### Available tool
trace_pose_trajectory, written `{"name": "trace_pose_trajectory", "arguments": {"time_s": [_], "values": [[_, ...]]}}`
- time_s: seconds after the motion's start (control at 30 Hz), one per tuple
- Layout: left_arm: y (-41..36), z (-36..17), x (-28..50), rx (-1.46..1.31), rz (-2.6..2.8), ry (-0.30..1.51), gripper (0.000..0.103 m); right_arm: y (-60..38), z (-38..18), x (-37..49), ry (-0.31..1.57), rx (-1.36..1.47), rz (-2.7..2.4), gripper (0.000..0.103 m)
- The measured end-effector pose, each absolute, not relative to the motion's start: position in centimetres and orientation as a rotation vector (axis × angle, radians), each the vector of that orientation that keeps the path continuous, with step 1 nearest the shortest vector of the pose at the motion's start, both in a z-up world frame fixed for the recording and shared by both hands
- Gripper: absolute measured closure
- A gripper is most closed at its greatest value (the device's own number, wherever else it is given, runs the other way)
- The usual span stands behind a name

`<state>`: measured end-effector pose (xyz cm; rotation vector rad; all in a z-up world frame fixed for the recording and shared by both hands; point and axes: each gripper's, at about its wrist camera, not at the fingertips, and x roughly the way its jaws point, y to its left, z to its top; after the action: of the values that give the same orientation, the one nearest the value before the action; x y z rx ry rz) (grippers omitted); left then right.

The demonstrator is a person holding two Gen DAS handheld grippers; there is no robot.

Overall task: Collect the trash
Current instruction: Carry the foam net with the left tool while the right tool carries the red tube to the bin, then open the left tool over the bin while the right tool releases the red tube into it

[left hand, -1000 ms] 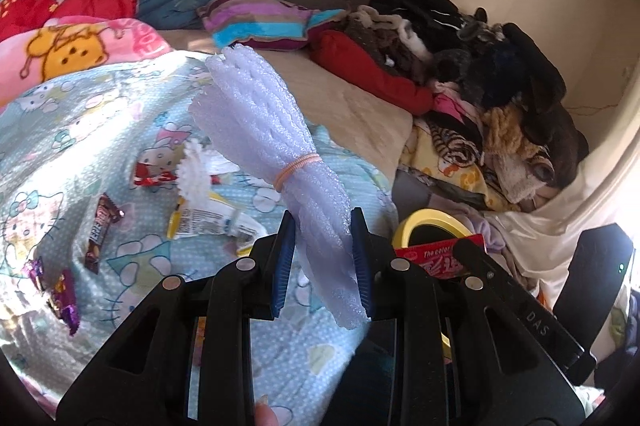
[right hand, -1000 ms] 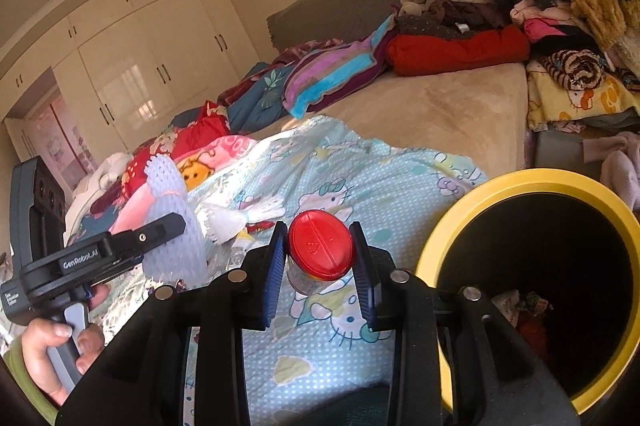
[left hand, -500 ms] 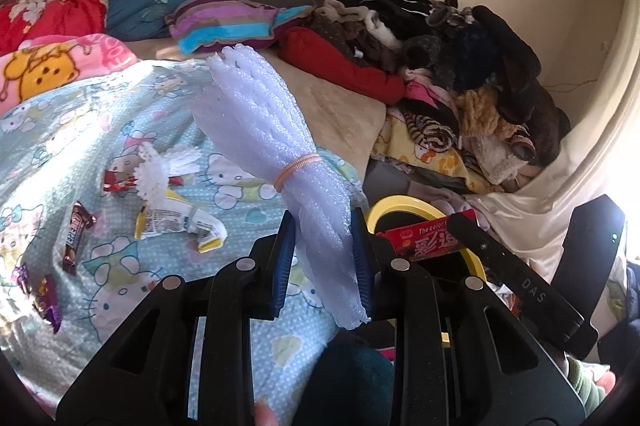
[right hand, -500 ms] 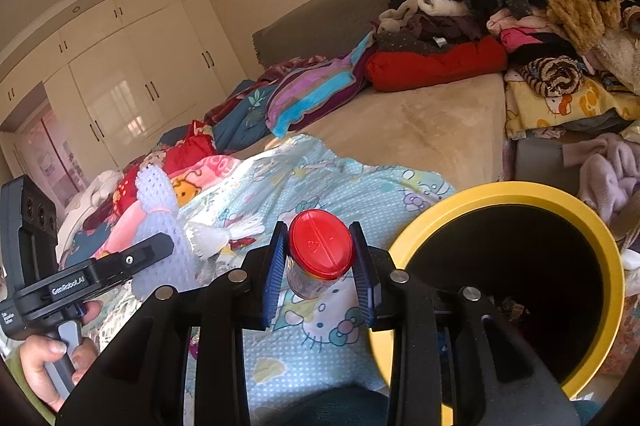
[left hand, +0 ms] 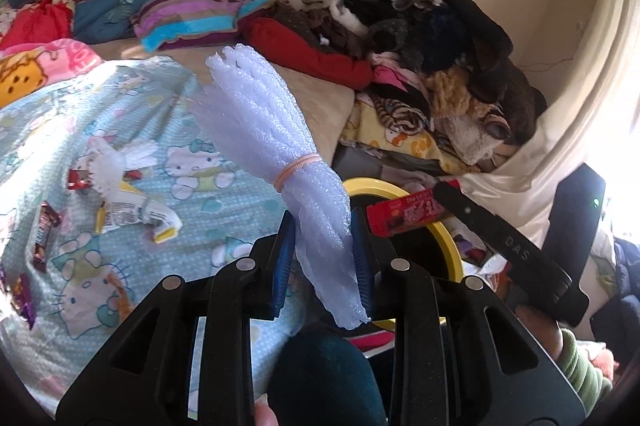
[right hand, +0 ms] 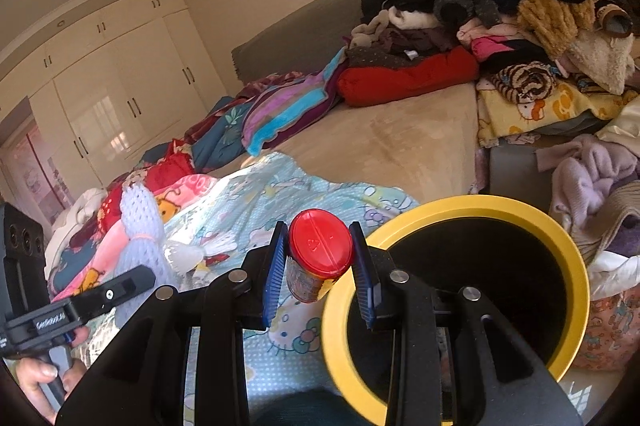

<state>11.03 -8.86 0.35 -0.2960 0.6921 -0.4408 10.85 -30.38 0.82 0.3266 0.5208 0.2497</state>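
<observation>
My left gripper [left hand: 322, 258] is shut on a white foam net bundle [left hand: 272, 141] tied with a rubber band; it sticks up over the bed. It also shows in the right wrist view [right hand: 138, 226]. My right gripper [right hand: 320, 266] is shut on a small jar with a red lid [right hand: 318, 250], held at the left rim of the yellow trash bin [right hand: 568, 258]. In the left wrist view the right gripper [left hand: 404, 216] and its jar hang over the bin [left hand: 454, 246]. More wrappers [left hand: 132, 214] and candy bars [left hand: 42, 236] lie on the blue cartoon blanket [left hand: 180, 129].
A big pile of clothes [left hand: 420, 37] fills the bed's far right. Folded blankets [left hand: 188, 17] line the grey headboard. White wardrobes [right hand: 104, 105] stand on the far wall. A lilac garment [right hand: 592, 173] lies beside the bin.
Both grippers have moved right toward the bin. The jar has gone from left of the bin to its left rim. The foam bundle has travelled closer to the bin.
</observation>
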Motion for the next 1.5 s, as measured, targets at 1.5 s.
{"name": "trace_pose_trajectory", "arguments": {"time_s": [1.5], "values": [[-20.7,-4.0,11.0,-0.103,-0.642,0.804,0.082,-40.5,-2.7,11.0,0.537,0.408,-0.011,0.073]]}}
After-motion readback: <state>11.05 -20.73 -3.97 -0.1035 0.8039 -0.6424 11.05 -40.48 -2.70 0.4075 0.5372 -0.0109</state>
